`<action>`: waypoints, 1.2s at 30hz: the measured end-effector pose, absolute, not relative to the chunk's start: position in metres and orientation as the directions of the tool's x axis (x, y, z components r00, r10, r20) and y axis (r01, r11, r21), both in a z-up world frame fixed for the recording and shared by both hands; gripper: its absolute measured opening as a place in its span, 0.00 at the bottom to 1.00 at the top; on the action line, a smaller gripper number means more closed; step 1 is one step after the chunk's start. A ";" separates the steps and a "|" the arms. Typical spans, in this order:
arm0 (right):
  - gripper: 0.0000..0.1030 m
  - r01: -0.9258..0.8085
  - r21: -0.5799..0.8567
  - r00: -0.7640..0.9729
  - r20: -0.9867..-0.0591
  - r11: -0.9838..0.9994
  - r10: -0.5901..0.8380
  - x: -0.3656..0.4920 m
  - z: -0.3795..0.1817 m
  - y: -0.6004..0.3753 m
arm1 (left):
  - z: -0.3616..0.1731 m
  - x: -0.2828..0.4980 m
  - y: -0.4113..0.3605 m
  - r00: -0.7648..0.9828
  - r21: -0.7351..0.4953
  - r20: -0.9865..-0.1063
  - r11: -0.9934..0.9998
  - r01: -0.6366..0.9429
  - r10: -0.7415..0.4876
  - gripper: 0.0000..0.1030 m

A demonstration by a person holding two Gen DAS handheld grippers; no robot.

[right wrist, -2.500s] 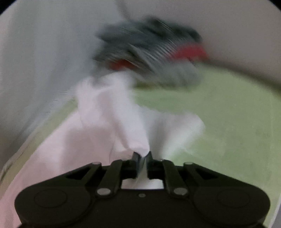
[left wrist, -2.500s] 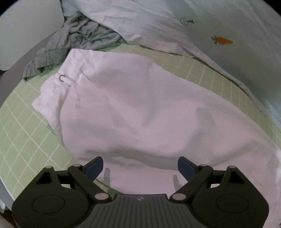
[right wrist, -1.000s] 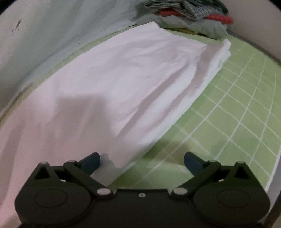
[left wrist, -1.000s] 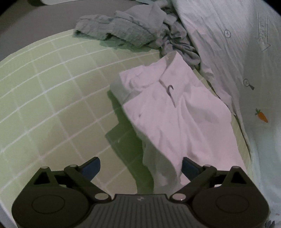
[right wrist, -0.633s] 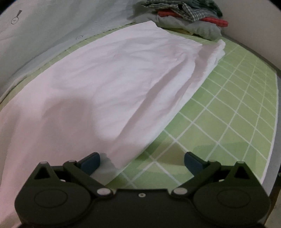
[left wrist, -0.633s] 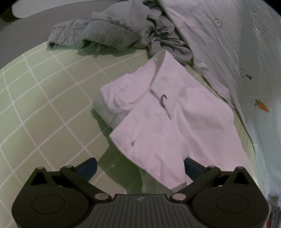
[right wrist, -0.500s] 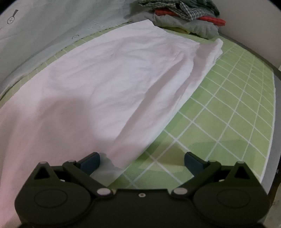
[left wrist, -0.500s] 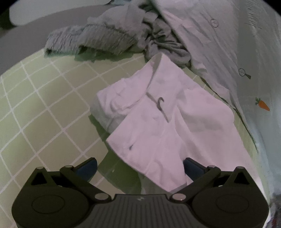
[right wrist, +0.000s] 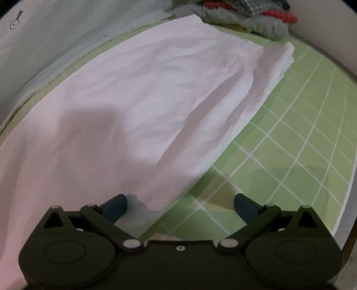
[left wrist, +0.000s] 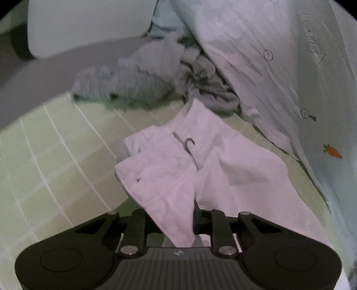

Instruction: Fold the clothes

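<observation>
A white garment lies on the green checked mat; a small metal hook shows near its waistband. My left gripper is shut on the near corner of this white garment, and the cloth drapes over the jaws. In the right wrist view the same white garment lies spread long and flat. My right gripper is open and empty, low over the garment's near edge, with its left finger above the cloth and its right finger above the mat.
A grey crumpled garment lies beyond the white one. A pale printed sheet with a carrot print borders the mat on the right. A pile of grey, red and checked clothes sits at the mat's far end.
My left gripper has closed on the near corner of the white garment, which was between open jaws half a second ago. My right gripper stays open and has barely moved.
</observation>
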State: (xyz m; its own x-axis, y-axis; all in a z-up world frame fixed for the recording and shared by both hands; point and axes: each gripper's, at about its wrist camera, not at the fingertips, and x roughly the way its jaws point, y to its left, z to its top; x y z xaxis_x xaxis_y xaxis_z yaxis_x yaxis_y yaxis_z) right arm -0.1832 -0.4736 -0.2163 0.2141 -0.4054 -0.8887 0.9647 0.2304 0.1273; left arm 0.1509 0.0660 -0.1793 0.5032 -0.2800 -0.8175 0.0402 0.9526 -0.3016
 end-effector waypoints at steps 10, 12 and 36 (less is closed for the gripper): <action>1.00 0.959 0.111 0.238 -0.815 0.260 -0.528 -0.199 -0.183 -0.463 | -0.115 0.136 0.062 0.680 -0.119 -0.676 0.952 0.282 -0.286 0.18; 1.00 0.957 0.115 0.248 -0.802 0.267 -0.543 -0.198 -0.179 -0.464 | -0.102 0.127 0.046 0.690 -0.116 -0.642 0.932 0.342 -0.333 0.17; 1.00 0.915 0.169 0.351 -0.782 0.367 -0.515 -0.175 -0.174 -0.458 | -0.093 0.003 -0.127 0.366 -0.021 -0.649 0.496 0.868 -0.667 0.84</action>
